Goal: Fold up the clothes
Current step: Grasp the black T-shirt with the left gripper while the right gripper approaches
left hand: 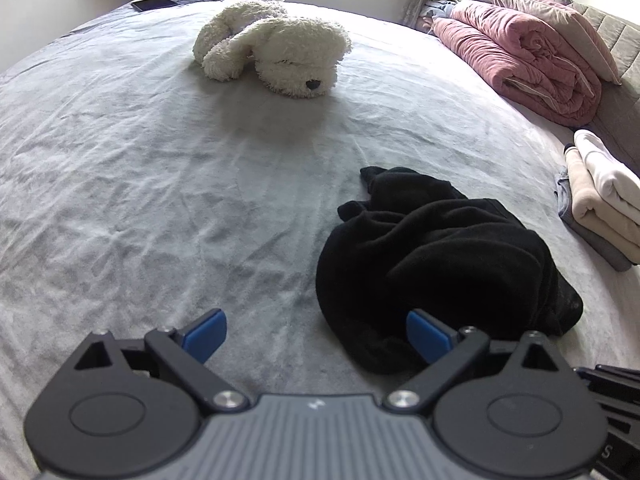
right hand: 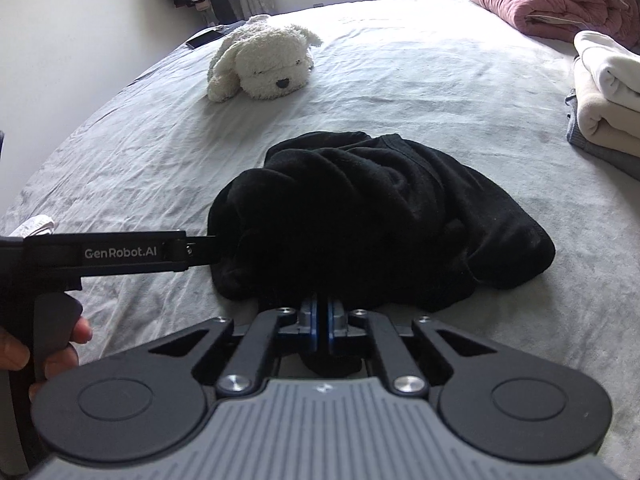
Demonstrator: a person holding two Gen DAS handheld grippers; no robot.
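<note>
A crumpled black garment (left hand: pixel 440 260) (right hand: pixel 380 220) lies in a heap on the grey bed sheet (left hand: pixel 160 200). My left gripper (left hand: pixel 316 336) is open just above the sheet. Its right blue pad (left hand: pixel 430 336) touches the heap's near left edge, and its left pad rests over bare sheet. In the right wrist view the left gripper (right hand: pixel 212 250) comes in from the side, its tip at the heap's left edge, held by a hand (right hand: pixel 60 344). My right gripper (right hand: pixel 322 328) is shut on the garment's near hem, with black cloth bunched between its fingers.
A white plush dog (left hand: pixel 276 48) (right hand: pixel 264 64) lies farther up the bed. A rolled pink quilt (left hand: pixel 520 56) and a stack of folded pale clothes (left hand: pixel 600 200) (right hand: pixel 608 92) line the right side. A phone (left hand: pixel 154 2) lies at the far corner. The wall is on the left.
</note>
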